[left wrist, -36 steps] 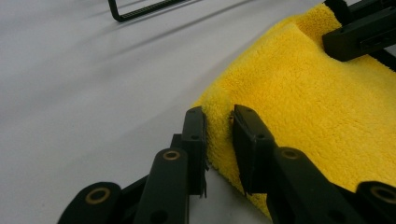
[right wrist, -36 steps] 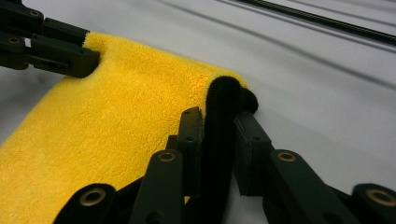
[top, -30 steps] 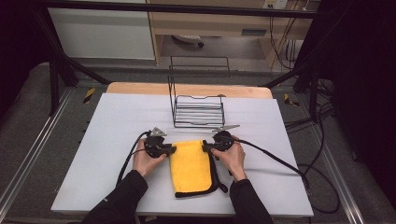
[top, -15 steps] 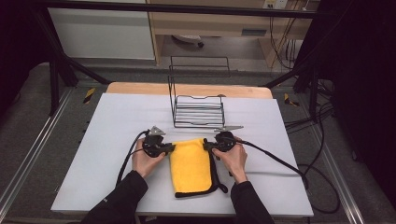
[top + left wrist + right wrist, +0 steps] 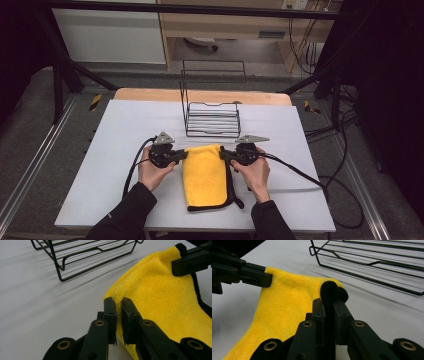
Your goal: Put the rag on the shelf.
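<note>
Pinching the yellow microfiber cloth (image 5: pixel 205 175) at its far corners, our left gripper (image 5: pixel 118 308) at ten o'clock and right gripper (image 5: pixel 329 305) at two, we judge it light, limp and grippy; it droops onto the white table (image 5: pixel 120 130) before the wire rack (image 5: pixel 212 120).

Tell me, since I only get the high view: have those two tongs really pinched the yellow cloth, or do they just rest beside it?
Observer: Pinched. The left gripper view shows the left tongs shut on a yellow corner of the cloth.
Operator: And the other side?
Observer: The right tongs are shut on the black-trimmed corner; the trim bulges up between the jaws.
Operator: Is the cloth off the table?
Observer: Only the gripped edge arches up off the white table.
</note>
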Available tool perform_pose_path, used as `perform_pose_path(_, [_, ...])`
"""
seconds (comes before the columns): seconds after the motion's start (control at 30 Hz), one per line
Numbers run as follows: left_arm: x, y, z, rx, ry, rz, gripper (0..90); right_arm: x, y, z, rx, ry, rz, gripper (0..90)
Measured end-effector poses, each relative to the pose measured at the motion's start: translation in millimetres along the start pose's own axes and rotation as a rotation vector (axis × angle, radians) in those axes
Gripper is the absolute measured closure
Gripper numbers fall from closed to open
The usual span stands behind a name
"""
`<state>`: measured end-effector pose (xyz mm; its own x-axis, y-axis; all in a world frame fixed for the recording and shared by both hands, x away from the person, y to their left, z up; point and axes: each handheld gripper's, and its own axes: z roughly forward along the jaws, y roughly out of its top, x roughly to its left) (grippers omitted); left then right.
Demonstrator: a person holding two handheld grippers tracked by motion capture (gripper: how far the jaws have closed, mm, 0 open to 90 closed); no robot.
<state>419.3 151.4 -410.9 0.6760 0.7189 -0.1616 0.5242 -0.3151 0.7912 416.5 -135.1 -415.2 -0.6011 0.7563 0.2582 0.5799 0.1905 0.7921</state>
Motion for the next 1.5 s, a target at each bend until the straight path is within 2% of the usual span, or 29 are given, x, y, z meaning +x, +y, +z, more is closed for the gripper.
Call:
perform_pose_path(0.43, [-13.6, 13.2, -19.0, -0.052, -0.021, 0.04, 83.3, 7.0, 2.6, -27.0, -0.067, 0.014, -0.015, 81.3])
perform_pose_path(0.8, [-26.0, 24.4, -30.1, -0.097, -0.038, 0.069, 83.3, 9.1, 6.3, -45.4, -0.126, 0.007, -0.029, 81.3])
perform_pose_path(1.13, [-31.4, 36.5, -40.5, -0.133, -0.041, 0.092, 83.4, 18.3, 18.4, -65.2, -0.177, -0.011, -0.085, 81.3])
perform_pose_path(1.5, [-37.1, 61.3, -51.8, -0.188, -0.029, 0.118, 83.5, 22.2, 37.5, -82.2, -0.248, -0.04, -0.118, 81.3])
